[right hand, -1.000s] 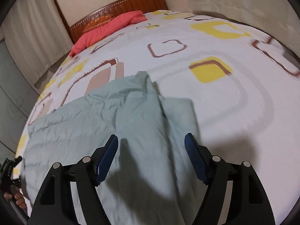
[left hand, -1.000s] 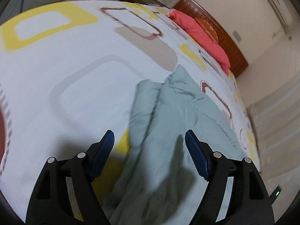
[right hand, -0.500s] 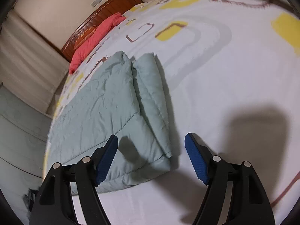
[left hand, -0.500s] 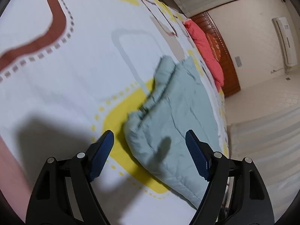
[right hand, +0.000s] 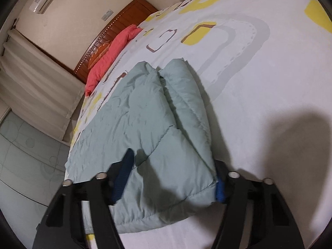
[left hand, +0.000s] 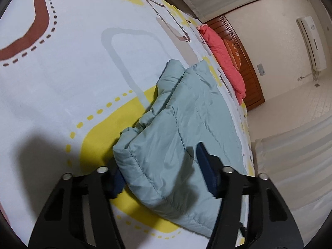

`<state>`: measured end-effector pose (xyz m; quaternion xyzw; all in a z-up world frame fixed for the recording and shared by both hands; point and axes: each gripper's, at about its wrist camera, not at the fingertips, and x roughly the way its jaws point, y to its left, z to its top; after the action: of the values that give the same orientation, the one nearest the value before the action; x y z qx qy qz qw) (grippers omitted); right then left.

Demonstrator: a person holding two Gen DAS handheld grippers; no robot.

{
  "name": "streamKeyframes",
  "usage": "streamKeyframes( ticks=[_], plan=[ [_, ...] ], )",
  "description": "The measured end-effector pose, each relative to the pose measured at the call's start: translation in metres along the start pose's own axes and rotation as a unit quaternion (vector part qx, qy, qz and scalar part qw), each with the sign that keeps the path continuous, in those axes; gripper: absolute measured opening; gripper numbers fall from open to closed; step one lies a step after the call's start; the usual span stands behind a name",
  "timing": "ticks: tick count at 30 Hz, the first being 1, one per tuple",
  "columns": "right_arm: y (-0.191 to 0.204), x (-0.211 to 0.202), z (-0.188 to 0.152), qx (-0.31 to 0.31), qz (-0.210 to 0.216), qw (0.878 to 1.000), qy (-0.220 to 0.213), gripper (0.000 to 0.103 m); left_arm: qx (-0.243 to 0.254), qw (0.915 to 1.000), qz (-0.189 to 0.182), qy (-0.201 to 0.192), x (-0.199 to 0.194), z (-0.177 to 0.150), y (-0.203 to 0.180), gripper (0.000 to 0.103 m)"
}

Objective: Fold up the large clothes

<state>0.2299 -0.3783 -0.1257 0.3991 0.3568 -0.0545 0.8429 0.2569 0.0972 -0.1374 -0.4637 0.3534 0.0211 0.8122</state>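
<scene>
The pale green quilted garment (left hand: 182, 128) lay partly folded on the patterned bedsheet (left hand: 68, 78), near the side edge of the bed, its far end toward the coral pillow (left hand: 224, 56) and the wooden headboard (left hand: 247, 66). A second earlier both grippers had hung above it with the jaws wide and nothing between them. By this moment each had come down and rolled onto a near corner of the fold, one at either side. The left gripper (left hand: 164, 176) was closing, with the thick padded corner between its blue pads; the right gripper (right hand: 172, 176) was closing likewise on the opposite corner (right hand: 199, 178). In both views the pads met or nearly met the cloth, and whether they already pressed it firmly could not be told. It looked as though the reaching was over and the pinch under way, so the next fold likely awaited only a firm hold on both corners
</scene>
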Motion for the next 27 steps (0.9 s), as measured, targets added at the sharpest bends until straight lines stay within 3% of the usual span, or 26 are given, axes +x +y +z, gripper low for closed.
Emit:
streamKeyframes(
  ticks=[6, 10, 18, 27],
  plan=[
    [-0.005, 0.0, -0.002, 0.003, 0.016, 1.0, -0.002, 0.027, 0.009, 0.9999, -0.003, 0.008, 0.005, -0.002, 0.0, 0.025],
    [-0.002, -0.006, -0.002, -0.003, 0.026, 1.0, -0.007, 0.02, 0.038, 0.9993, -0.001, 0.001, -0.002, -0.003, -0.01, 0.014],
    [-0.002, -0.027, -0.01, -0.007, 0.035, 0.999, 0.004, 0.017, 0.043, 0.9991, 0.002, 0.002, -0.027, -0.007, -0.006, 0.012],
    [-0.018, -0.061, -0.044, -0.014, 0.038, 0.999, 0.028, 0.017, 0.029, 0.9994, 0.009, 0.016, -0.076, -0.028, 0.026, 0.012]
  ],
)
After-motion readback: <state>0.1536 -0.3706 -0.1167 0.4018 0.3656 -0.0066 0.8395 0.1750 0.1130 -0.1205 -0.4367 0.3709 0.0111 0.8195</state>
